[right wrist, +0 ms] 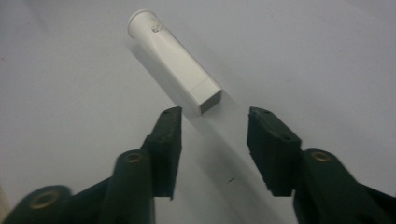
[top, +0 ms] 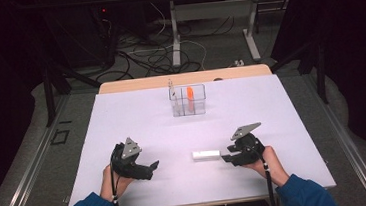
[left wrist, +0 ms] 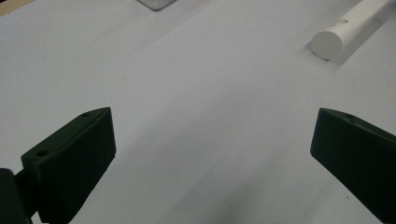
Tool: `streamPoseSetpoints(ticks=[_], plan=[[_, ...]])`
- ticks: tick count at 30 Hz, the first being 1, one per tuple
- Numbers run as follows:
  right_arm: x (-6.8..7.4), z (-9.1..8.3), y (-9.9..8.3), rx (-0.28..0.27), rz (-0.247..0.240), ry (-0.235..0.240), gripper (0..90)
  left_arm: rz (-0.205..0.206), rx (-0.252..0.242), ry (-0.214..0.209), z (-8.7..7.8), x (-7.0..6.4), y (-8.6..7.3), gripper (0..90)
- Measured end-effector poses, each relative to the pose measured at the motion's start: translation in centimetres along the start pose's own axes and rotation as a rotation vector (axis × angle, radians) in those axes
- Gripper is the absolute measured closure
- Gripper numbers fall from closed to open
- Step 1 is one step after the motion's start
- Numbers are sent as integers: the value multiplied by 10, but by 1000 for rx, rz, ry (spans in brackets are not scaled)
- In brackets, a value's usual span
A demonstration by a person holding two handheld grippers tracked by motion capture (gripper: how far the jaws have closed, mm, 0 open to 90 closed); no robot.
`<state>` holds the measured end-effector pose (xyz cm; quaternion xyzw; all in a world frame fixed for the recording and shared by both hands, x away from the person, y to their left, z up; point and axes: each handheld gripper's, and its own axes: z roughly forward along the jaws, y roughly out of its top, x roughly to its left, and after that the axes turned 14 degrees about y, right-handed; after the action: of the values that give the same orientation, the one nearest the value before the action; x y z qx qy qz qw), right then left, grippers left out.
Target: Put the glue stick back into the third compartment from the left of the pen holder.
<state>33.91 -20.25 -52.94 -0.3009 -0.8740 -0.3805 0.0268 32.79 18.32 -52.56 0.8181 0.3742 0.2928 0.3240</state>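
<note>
Near the person, the left tool hovers over the white counter with jaws spread wide and nothing between them. At the right, the right tool is spread too, its jaws just short of the flat end of a white tube lying on its side. Small dark print near the tube's round cap is too small to read. Farther back stands a clear divided box holding something orange.

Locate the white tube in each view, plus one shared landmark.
High view: white tube lies low centre, just left of the right gripper.
Left gripper view: top right, round end nearest.
Right gripper view: upper centre, flat end by the jaws.
Shared landmark: white table.
</note>
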Motion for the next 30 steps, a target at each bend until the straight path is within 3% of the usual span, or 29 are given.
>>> streamPoseSetpoints(ticks=[7, 20, 30], plan=[[0, -4, 4, 39, -22, 0, 301, -3, 1, -1, 0, 0, 0, 0], [-2, -2, 17, 106, -52, 39, 146, -13, -5, 6, 1, -1, 0, 0], [1, 8, 37, 165, -138, 79, 31, -10, -3, 6, 2, 0, -1, 0]])
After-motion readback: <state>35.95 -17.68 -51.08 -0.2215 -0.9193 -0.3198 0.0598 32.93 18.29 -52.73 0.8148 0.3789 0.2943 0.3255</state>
